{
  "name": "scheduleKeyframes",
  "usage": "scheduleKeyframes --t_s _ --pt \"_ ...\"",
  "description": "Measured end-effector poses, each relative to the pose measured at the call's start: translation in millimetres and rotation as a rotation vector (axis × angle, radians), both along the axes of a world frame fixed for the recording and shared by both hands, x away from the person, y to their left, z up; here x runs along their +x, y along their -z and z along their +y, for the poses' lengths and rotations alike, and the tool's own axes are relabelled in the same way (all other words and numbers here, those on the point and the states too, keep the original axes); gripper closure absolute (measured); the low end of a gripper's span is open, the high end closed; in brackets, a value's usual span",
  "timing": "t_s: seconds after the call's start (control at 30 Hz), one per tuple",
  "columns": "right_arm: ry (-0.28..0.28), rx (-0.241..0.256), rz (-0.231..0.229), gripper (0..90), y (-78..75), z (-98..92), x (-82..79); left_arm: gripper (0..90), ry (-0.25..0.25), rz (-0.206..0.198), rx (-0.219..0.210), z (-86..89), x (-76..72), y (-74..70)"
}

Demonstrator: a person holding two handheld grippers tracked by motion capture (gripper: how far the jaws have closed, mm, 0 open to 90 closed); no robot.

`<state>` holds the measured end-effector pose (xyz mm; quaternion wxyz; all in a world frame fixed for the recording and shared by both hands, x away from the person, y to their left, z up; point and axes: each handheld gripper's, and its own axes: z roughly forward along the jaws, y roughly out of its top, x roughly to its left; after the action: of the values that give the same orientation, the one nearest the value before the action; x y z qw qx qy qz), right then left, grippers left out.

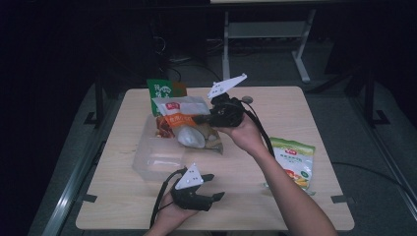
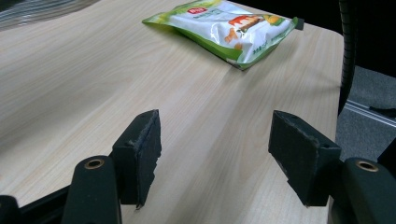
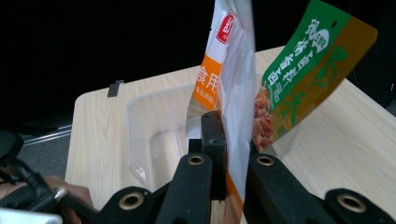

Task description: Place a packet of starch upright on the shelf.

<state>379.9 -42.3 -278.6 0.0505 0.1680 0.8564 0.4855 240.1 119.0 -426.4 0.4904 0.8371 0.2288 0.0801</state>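
A clear plastic container (image 1: 156, 158) stands left of the table's middle, with several snack packs leaning in and over its far end. My right gripper (image 1: 197, 119) reaches in from the right and is shut on a white and orange pack (image 3: 233, 88), which stands on edge between its jaws (image 3: 231, 140). Right behind that pack leans a green and orange pack (image 3: 308, 70), above the container (image 3: 154, 135). My left gripper (image 1: 215, 186) rests low by the table's front edge, open, with bare wood between its jaws (image 2: 215, 154).
A green and white snack bag (image 1: 294, 160) lies flat near the table's right edge, and it also lies ahead of the left gripper (image 2: 229, 25). A small round disc (image 1: 247, 100) sits at the back of the table. Dark floor and a table frame lie beyond.
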Motion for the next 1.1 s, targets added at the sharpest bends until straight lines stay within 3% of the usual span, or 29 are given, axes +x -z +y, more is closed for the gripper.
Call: scheduleKeyframes --t_s 0.37,0.5,0.93,1.1 --pt "-0.022 0.017 -0.007 89.7 2.2 32.5 14.8 33.2 0.009 -0.011 0.009 1.4 -1.2 -0.7" --pt "-0.029 0.015 0.010 89.7 5.9 47.3 21.1 32.9 0.017 -0.011 0.017 1.3 -0.9 -0.9" --pt "-0.030 0.033 0.050 89.7 28.6 88.2 41.6 32.4 0.010 -0.001 0.002 4.7 -1.6 -1.8" --pt "-0.038 0.043 0.058 89.7 33.9 102.6 44.7 31.7 0.021 -0.017 0.021 5.0 -2.5 -2.0"
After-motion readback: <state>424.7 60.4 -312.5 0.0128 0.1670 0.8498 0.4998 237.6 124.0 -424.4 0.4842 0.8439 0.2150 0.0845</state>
